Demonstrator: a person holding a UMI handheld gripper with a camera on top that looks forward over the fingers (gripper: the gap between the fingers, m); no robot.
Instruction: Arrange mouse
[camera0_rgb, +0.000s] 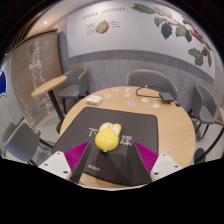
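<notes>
A yellow mouse (108, 138) lies on a black mouse mat (105, 168) with white lettering, on the near part of a round wooden table (170, 125). My gripper (110, 152) is open. Its magenta pads (76, 156) stand wide apart on either side of the mat's near end. The mouse rests on the mat between the fingertips and slightly ahead of them, with a clear gap at each side. The mat lies at an angle, one corner towards me.
Small white things (149, 95) lie on the table's far side. Grey chairs (70, 88) stand around the table, one (25, 140) close on the left. A small wooden side table (45, 85) stands at the back left by the wall.
</notes>
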